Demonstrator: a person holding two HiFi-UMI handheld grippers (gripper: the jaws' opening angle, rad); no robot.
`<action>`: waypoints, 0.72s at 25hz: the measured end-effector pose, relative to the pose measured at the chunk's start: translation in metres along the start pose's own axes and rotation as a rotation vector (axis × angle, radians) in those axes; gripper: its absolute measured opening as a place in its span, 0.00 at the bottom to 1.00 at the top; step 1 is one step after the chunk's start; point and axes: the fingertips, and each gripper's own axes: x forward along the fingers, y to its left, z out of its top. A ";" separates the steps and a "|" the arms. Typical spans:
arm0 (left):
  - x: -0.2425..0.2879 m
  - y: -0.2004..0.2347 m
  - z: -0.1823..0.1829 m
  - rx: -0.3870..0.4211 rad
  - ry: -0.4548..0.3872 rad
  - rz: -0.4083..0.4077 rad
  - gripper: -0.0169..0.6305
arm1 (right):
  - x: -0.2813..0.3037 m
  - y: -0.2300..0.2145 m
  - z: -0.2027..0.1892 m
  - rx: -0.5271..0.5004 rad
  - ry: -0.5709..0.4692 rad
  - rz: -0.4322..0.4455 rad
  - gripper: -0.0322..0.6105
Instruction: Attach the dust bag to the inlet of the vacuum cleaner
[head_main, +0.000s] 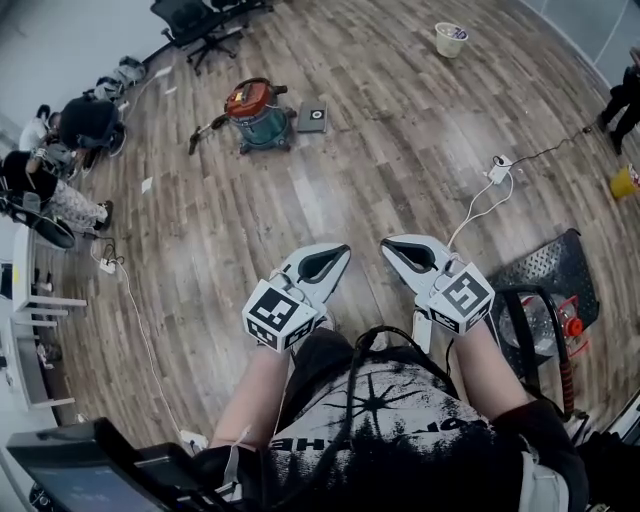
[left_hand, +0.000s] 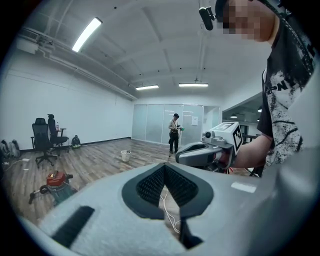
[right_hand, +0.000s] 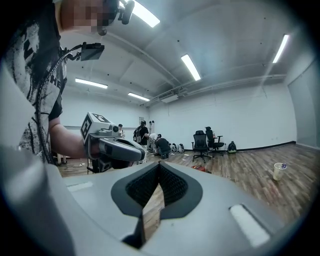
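Right, left gripper and right gripper both have jaws closed on nothing, side by side in front of the person. Vacuum cleaner sits on the wood floor well ahead, flat grey item just beside it.

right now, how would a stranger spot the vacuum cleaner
Look across the wood floor toward the black office chairs. The vacuum cleaner stands near them: a teal drum with an orange-red lid, unlike the flat grey box beside it.
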 end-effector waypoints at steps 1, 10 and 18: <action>0.004 0.005 0.003 0.001 -0.004 -0.005 0.03 | 0.002 -0.004 -0.001 0.003 0.002 -0.004 0.06; 0.031 0.074 0.020 0.007 -0.023 -0.090 0.03 | 0.055 -0.053 0.024 -0.019 0.018 -0.085 0.06; 0.042 0.152 0.037 0.013 -0.033 -0.165 0.03 | 0.130 -0.096 0.047 -0.039 0.033 -0.128 0.06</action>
